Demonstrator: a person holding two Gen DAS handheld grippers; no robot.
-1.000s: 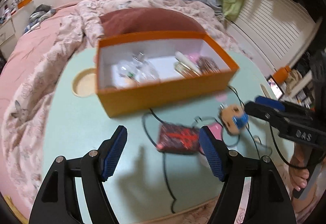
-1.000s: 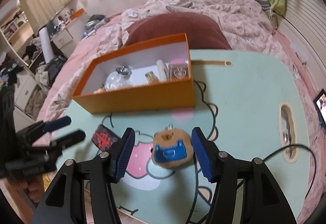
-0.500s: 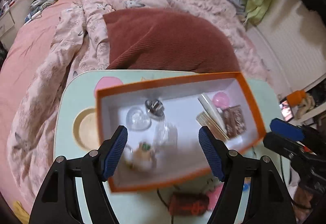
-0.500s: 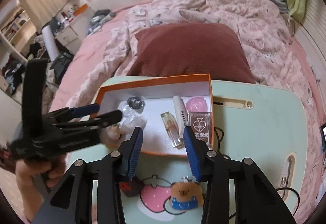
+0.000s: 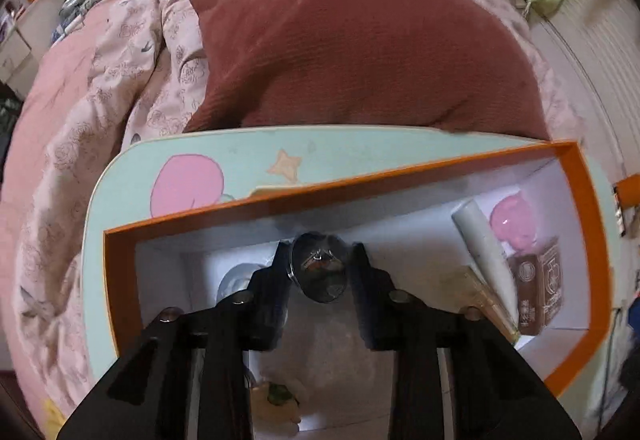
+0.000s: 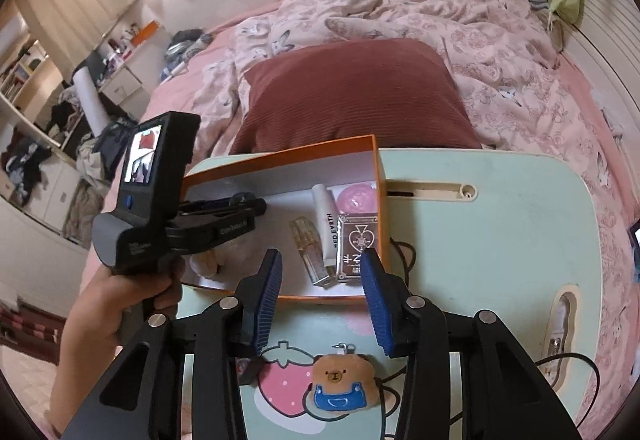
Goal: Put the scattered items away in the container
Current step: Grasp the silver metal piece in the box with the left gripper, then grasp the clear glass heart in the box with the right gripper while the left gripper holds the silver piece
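Note:
The orange box [image 5: 586,240] with a white inside stands on the mint lap table [image 6: 500,224]. My left gripper [image 5: 320,274] is inside the box, shut on a shiny silver round cap [image 5: 318,272] of a clear bottle. The box also holds a white tube [image 6: 326,224], a small perfume bottle [image 6: 310,254], a pink round case [image 6: 356,197] and a brown card box [image 6: 356,246]. My right gripper [image 6: 324,300] is open and empty, held above the table's near side. A bear plush keychain [image 6: 340,386] lies on the table below it.
A maroon cushion [image 6: 352,99] and a pink floral duvet [image 6: 500,39] lie behind the table. Black cables [image 6: 568,368] run over the table's right side, near a slot [image 6: 562,320]. The person's hand [image 6: 120,304] holds the left gripper at the box's left end.
My left gripper has dropped into the box and shut on the silver cap. My right gripper has opened a little wider and holds its place above the keychain.

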